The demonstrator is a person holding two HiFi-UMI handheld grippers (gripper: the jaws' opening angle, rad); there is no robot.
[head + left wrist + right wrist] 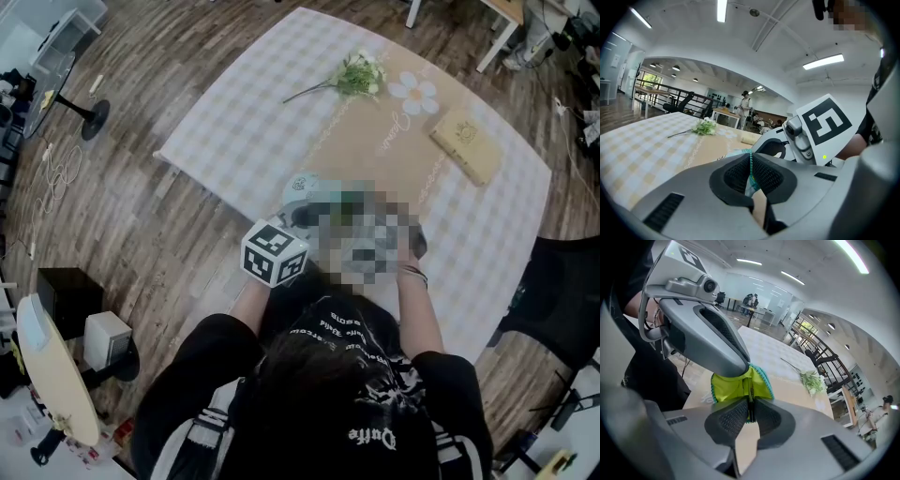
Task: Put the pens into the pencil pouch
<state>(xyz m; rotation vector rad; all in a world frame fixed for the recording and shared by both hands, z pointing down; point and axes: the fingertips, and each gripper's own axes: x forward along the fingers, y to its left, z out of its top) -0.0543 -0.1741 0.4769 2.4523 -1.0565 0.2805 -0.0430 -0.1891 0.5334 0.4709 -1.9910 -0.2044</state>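
Left gripper [751,177] fingers pinched shut on pencil pouch [727,386] teal rim; right gripper [750,416] fingers clamped on rim too (lime lining showing), over counter [281,131].

Worktop [244,122], seen from above: the pouch [729,385] lies at the near edge, with the left tool [752,173] on its left rim and the right tool [750,411] on its right rim. Behind the pouch, toward the far edge, lies a flower sprig [356,75]; a book [466,143] lies to the sprig's right, well apart. A chair [562,291] stands on the floor beside the worktop's right edge.
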